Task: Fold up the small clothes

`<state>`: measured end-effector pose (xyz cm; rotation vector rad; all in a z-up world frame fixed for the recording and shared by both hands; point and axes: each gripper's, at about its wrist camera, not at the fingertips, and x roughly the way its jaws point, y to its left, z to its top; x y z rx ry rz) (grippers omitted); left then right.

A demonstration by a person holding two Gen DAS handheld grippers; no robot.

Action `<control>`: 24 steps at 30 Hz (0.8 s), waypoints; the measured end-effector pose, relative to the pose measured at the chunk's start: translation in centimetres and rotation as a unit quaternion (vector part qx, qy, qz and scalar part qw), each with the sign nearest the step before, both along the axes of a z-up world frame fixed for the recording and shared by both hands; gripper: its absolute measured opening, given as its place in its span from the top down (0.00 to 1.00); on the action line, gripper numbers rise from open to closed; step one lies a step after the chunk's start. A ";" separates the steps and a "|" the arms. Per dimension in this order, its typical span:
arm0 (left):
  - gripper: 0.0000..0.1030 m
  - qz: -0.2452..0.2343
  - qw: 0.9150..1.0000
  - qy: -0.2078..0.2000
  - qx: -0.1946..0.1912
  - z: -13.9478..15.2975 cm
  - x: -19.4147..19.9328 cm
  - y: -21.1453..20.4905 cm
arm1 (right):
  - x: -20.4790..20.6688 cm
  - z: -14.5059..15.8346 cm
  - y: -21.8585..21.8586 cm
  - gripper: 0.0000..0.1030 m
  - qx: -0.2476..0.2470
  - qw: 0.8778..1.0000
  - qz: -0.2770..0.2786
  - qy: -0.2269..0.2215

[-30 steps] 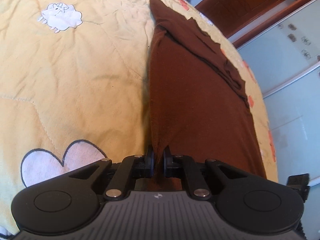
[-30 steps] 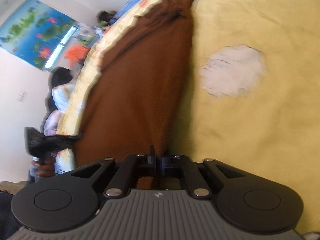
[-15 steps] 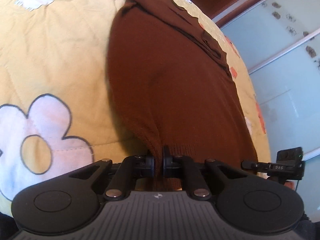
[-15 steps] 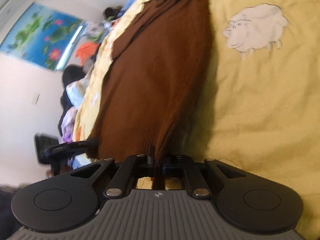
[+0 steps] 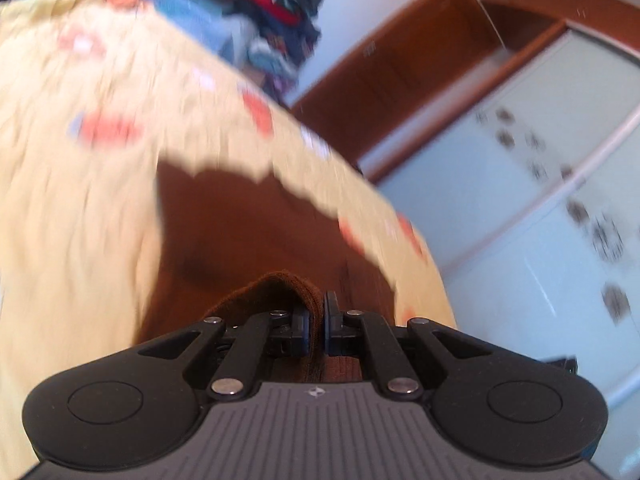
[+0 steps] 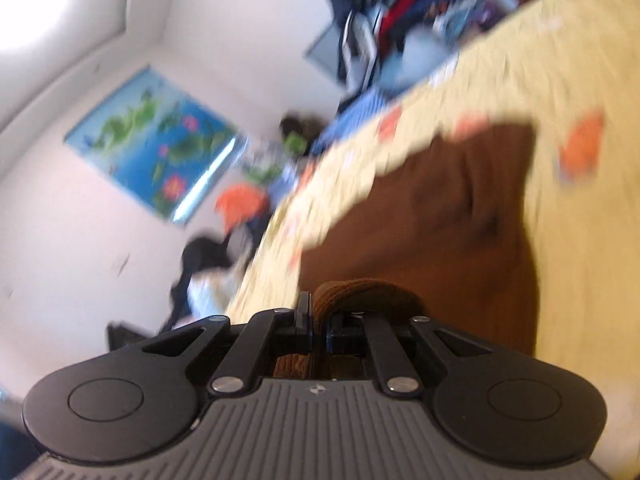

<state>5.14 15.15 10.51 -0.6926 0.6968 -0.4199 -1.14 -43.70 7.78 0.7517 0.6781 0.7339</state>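
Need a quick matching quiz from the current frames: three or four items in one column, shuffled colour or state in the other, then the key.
Items:
1. sweater
2. bedspread
3. left gripper
4. wall poster

Descriptions:
A. yellow with orange patches
B. blue with green leaves and pink flowers
C. brown knit, lying on the bed
D. shut on a fold of knit hem

Pairs: 1-C, 2-A, 3-D, 4-B

The right gripper is likewise shut on the sweater's hem.
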 end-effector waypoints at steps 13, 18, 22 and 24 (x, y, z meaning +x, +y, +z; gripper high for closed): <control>0.92 0.140 0.982 0.094 0.089 -4.5 21.7 -0.5 | 24.2 -7.5 1.4 0.10 -0.021 0.972 -0.195 0.132; 0.32 0.148 0.985 0.035 0.086 -4.2 12.0 1.4 | 19.3 -7.3 1.4 0.10 -0.024 0.980 -0.183 0.078; 0.15 0.181 0.975 0.002 0.132 -5.0 3.3 1.5 | 11.5 -6.9 -0.1 0.05 -0.106 0.977 -0.178 0.043; 0.15 0.199 0.973 0.019 0.119 -6.1 0.2 2.0 | 8.4 -7.8 -1.1 0.04 -0.135 0.969 -0.200 0.058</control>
